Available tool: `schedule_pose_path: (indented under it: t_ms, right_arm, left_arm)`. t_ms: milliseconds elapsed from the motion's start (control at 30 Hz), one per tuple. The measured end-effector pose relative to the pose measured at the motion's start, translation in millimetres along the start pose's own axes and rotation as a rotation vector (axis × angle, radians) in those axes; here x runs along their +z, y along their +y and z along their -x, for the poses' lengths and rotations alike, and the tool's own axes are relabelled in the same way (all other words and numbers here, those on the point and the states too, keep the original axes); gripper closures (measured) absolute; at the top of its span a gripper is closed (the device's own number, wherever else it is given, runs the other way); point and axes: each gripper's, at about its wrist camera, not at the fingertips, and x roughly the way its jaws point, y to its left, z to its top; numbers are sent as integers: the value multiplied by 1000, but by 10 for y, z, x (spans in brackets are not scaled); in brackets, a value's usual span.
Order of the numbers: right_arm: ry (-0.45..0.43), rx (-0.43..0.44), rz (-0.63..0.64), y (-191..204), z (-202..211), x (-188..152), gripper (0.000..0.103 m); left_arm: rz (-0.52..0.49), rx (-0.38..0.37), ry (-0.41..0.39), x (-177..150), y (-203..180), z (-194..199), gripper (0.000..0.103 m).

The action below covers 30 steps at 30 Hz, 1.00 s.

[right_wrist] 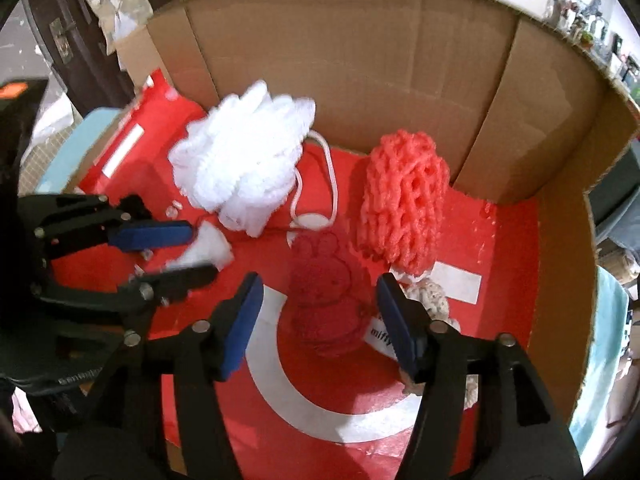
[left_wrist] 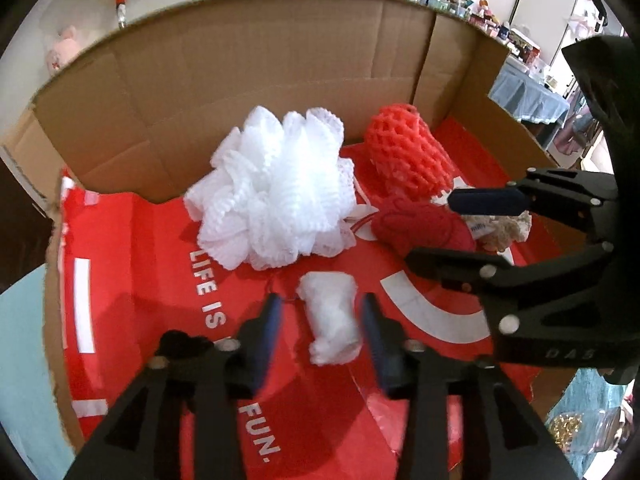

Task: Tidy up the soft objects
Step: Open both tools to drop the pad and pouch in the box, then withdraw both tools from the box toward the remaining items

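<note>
Nearest: left gripper [left_wrist: 320, 316], jaws spread, straddling a small white foam roll [left_wrist: 331, 317] without pinching it; right gripper [right_wrist: 318, 312], jaws spread, poised over a red knitted toy [right_wrist: 326, 300], with a cream knitted piece [right_wrist: 430, 300] just beyond its right finger. Farther ahead: white mesh bundle [left_wrist: 272, 188] and red foam net [left_wrist: 406, 152], both lying near the back wall of the cardboard box [left_wrist: 260, 64]. Judgement: every soft item seen lies inside the box; the roll and toy seem still unsorted.
</note>
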Motion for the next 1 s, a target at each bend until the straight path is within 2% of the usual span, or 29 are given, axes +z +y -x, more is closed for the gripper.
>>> schedule_pose_path:
  t_ms: [33,133,300,333,400,533,600,667,833,900,1000]
  right_arm:
    - [-7,2,-7,-7,45,-14,45]
    - [-37,-20,-21,38,196,-19,45]
    - [-96,-31,-48,66,641,-158,43]
    - [-110,-34,-52,99,701,-164,41]
    - [-159,-39,-68,144,989,-262,28]
    - [-258,-10,-97,273,1594,-528,24]
    - [-307,-21,-110,364,1895,-704,16]
    - [-362,-49,-106,472,2146,-869,13]
    - [-463,-112,-85,731,2646,-1398,12]
    - [-499,-140,-85,830,2794,-1633,6]
    - [-548,-153,-79,952,2906,-1964,6]
  left_arm:
    - [3,5,-11,-7,2,26,44]
    - [36,-7,-45,-80,46,219,34]
    - [89,0,-141,-261,85,715,26]
    - [109,-2,-167,-310,82,842,22]
    - [135,-2,-215,-411,62,1098,18]
    - [126,4,-359,-639,-144,1688,4]
    - [118,23,-441,-799,-261,2010,0]
    - [120,32,-501,-997,-379,2272,0]
    - [142,27,-561,-1456,-575,2633,0]
    - [142,26,-576,-1606,-645,2693,0]
    - [158,23,-602,-1879,-758,2744,0]
